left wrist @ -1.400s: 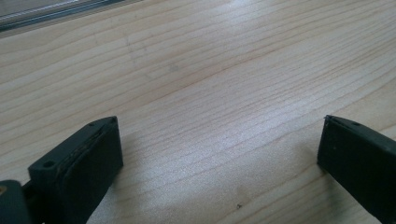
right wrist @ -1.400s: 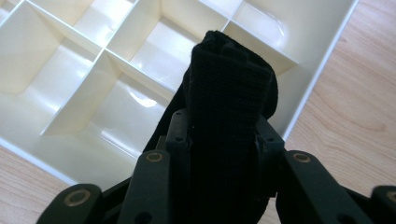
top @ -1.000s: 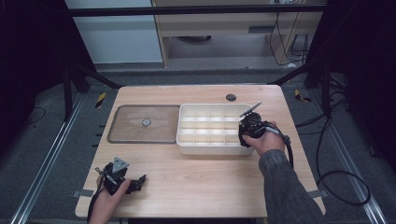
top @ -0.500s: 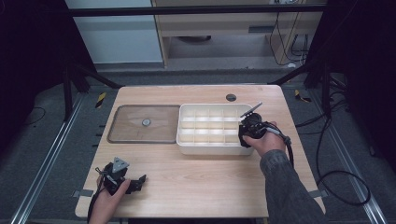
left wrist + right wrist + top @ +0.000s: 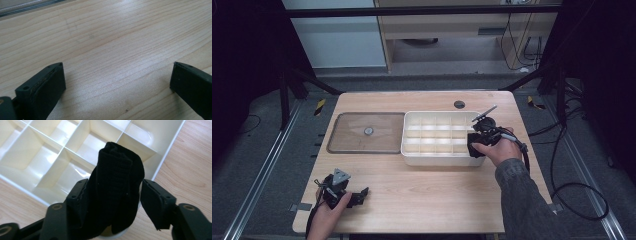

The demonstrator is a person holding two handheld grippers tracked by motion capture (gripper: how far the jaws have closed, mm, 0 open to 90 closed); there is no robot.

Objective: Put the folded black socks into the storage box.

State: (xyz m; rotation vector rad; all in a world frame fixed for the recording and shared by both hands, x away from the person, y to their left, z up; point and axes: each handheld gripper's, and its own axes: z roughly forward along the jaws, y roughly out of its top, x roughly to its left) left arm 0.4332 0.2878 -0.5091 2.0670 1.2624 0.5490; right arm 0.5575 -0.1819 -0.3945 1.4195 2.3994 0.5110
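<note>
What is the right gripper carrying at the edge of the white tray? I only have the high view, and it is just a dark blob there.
Observer: A rolled piece of black fabric. It stands between the jaws of the right gripper, which have just been opening. It leans on one jaw, and the other looks just clear of it.
Operator: And the left gripper, is anything in it?
Observer: No. The left gripper has its jaws wide apart over the bare wooden table, with nothing between them.
</note>
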